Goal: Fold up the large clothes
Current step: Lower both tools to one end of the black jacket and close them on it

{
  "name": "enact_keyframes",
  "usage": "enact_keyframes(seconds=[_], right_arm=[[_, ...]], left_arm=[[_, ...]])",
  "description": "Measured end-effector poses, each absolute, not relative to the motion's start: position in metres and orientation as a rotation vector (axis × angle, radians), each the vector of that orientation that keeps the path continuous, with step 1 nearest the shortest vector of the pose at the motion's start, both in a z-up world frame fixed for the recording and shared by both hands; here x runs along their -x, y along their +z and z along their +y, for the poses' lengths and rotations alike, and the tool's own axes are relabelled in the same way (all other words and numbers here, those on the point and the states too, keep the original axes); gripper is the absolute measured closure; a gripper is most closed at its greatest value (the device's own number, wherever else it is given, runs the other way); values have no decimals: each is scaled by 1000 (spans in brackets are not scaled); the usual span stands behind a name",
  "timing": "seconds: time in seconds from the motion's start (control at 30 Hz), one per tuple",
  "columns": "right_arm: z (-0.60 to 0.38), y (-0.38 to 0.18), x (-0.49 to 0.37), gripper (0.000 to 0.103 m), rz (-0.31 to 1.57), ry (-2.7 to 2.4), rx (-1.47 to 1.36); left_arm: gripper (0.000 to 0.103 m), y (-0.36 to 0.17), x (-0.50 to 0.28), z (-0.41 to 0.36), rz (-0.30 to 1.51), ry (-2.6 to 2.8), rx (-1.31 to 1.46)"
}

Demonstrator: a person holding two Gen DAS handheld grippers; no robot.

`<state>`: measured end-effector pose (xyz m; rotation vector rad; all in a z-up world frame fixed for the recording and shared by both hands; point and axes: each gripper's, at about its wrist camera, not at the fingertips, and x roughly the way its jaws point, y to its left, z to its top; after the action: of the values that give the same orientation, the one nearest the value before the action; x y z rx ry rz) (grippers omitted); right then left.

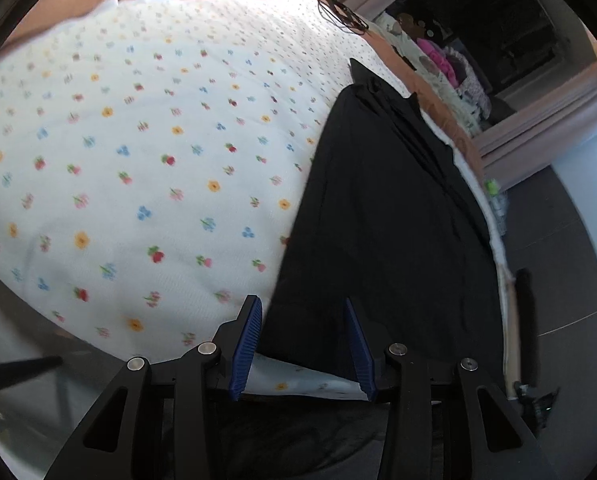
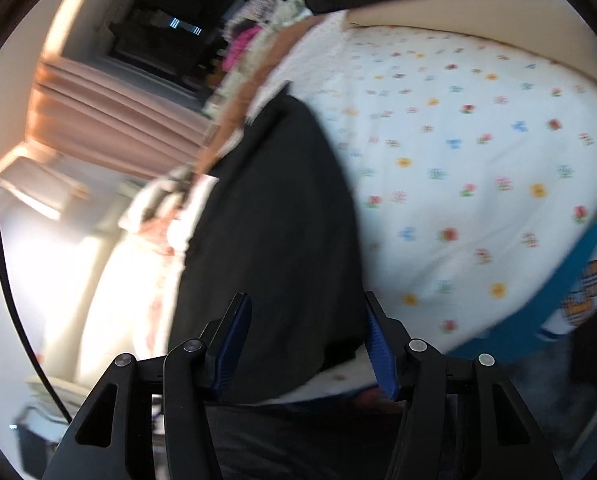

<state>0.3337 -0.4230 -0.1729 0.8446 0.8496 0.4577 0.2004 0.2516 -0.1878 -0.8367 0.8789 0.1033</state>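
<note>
A black garment [image 1: 382,216] lies along the edge of the bed with a flowered cover [image 1: 138,152], between the half-open jaws of both grippers, near pink curtains [image 1: 546,128].

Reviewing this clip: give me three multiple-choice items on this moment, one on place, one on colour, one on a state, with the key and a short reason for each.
1. Where does the black garment lie?
A. On the floor
B. On the flowered bedspread, near its edge
C. On a hanger

2. What colour are the gripper pads?
A. Blue
B. Red
C. White

3. How does the left gripper stand?
A. Clamped shut on nothing
B. Out of view
C. Jaws apart, garment's near end between them

Key: 1 B, the dark cloth rests on the flowered cover beside the bed's edge. 2 A, the pads are blue in both views. 3 C, a clear gap shows between the pads, with cloth in it.
</note>
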Motion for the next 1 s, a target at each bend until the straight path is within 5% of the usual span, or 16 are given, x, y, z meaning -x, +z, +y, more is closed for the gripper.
enact_keyframes(seconds=[0.87, 1.0], right_arm=[[-408, -190, -345, 55, 826, 416, -885], [-400, -186, -353, 58, 812, 399, -863]], left_arm=[[59, -195, -208, 234, 809, -29, 984], [68, -193, -201, 247, 785, 43, 981]])
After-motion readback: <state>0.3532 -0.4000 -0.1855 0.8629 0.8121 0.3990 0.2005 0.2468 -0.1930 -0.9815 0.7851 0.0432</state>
